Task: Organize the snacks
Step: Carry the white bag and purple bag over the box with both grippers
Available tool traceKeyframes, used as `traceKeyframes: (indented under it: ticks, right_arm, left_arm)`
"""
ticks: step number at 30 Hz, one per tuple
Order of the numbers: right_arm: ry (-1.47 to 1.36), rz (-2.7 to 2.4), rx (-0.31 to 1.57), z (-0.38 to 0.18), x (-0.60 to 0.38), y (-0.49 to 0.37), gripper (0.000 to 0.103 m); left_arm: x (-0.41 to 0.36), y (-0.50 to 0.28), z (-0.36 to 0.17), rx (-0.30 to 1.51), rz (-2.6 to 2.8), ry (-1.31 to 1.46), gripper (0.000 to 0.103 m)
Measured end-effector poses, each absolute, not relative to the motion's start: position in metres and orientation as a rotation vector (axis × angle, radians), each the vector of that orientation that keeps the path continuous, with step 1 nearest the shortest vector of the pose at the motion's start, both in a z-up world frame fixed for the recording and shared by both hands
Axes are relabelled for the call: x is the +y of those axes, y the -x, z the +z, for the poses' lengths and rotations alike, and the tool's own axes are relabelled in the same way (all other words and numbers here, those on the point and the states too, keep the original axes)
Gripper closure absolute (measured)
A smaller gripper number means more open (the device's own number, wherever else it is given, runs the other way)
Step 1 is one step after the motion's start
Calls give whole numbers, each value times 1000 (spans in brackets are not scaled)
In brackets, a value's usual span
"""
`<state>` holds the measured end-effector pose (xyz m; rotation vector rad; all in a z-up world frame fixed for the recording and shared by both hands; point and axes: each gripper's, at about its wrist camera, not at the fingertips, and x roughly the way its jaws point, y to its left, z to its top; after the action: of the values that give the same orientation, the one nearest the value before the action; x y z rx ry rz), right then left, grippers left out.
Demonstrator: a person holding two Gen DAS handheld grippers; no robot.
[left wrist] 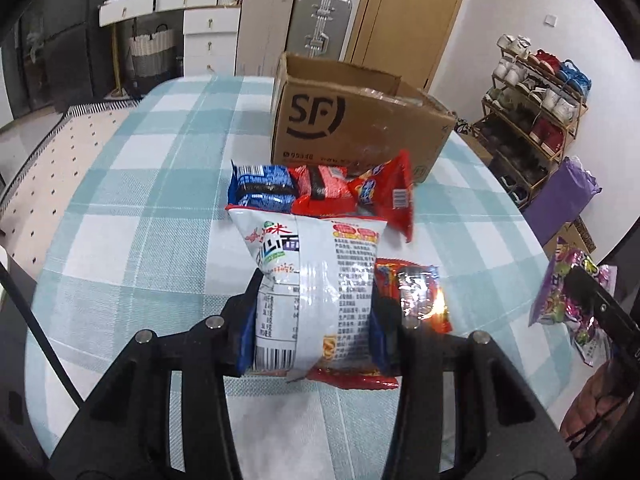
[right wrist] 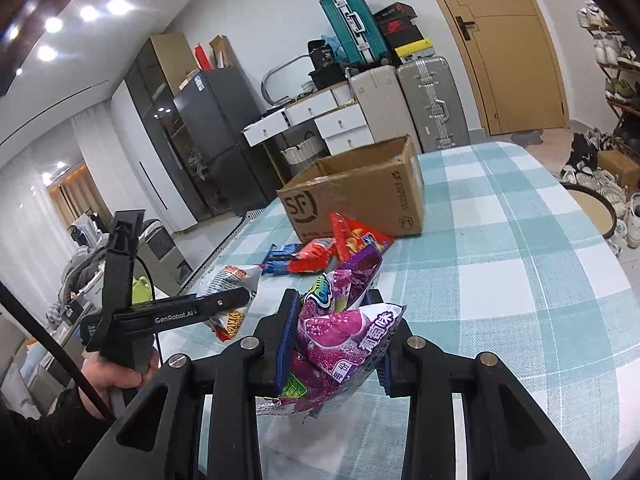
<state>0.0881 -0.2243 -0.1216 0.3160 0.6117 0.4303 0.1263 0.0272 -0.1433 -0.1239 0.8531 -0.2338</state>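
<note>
A table (left wrist: 132, 184) under a teal-and-white checked cloth fills both views; beyond its far edge stand suitcases (right wrist: 430, 100), white drawers (right wrist: 340, 124), a dark fridge (right wrist: 216, 128) and a wooden door (right wrist: 516, 52), with a shoe rack (left wrist: 536, 112) off to one side. An open cardboard box (left wrist: 352, 120) sits towards the far end, its mouth facing up. The cloth to the left of the box and along the near edge is bare, leaving room to move.

The left gripper (left wrist: 312, 320) is clamped on a white bag (left wrist: 316, 276), whose long axis runs away from the camera towards the box. Just beyond lie a blue pack (left wrist: 262, 188), a red pack (left wrist: 324, 192) and a red bag (left wrist: 390, 196), close to the box front; another red packet (left wrist: 416, 292) lies beside the white bag, possibly touching it.

The right gripper (right wrist: 334, 344) is closed on a purple bag (right wrist: 340, 328), tilted up towards the box
</note>
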Motion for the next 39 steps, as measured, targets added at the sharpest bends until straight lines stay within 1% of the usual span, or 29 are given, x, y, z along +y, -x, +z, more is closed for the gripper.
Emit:
traceKeyframes:
  ticks: [11,19,29,35,39]
  right_arm:
    - [-296,493,583,-81,-214,-90,70]
    - [-263,541,551,-46,-204,-112,70]
    - [-240,576,521,-8,-197,-161,70]
    - [-214,575,517,9,-194,-201,70]
    - [-207,569,517,20,-193,-234,70]
  left_arm:
    - [34,-86,-73,753,-276,110,62]
    - [31,-91,-29,710,-291,44,62]
    - [27,-136,13,677,-301,-1,61]
    - [8,-185,36,669,-314,-46,61]
    - [-1,-235,45,688,-324,-32,61]
